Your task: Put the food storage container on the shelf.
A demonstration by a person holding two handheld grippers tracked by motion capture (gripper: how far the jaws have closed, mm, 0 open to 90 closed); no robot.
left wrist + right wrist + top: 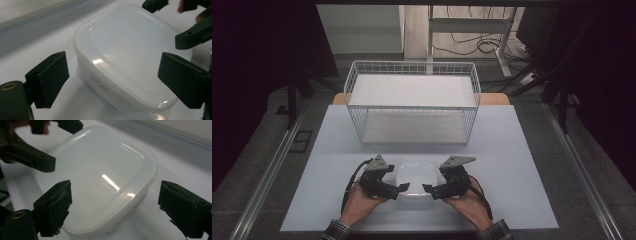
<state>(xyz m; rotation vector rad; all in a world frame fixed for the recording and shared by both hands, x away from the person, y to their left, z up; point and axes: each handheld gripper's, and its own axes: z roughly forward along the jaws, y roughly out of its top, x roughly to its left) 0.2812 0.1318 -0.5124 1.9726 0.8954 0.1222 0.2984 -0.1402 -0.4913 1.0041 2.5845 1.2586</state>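
Note:
A translucent white plastic box with its lid on (pixel 415 176) (pixel 125 47) (pixel 100 175) sits near the table's front edge. My left gripper (pixel 400 189) (pixel 115 80) is at the box's left end, open, with its jaws spread wide on either side of that end and not touching it. At the right end my right gripper (pixel 430 189) (pixel 120 207) is open the same way, its pads (pixel 53 206) clear of the box. Each gripper view also has the other gripper's black jaws across the lid. A hand holds each gripper from below.
A white wire basket (pixel 412 67) with a flat shelf stands behind the box at mid-table. The pale table top (pixel 512 165) stretches left and right. Beyond its far edge are desk legs and floor cables (pixel 482 45). Metal rails (pixel 272 165) run along both sides.

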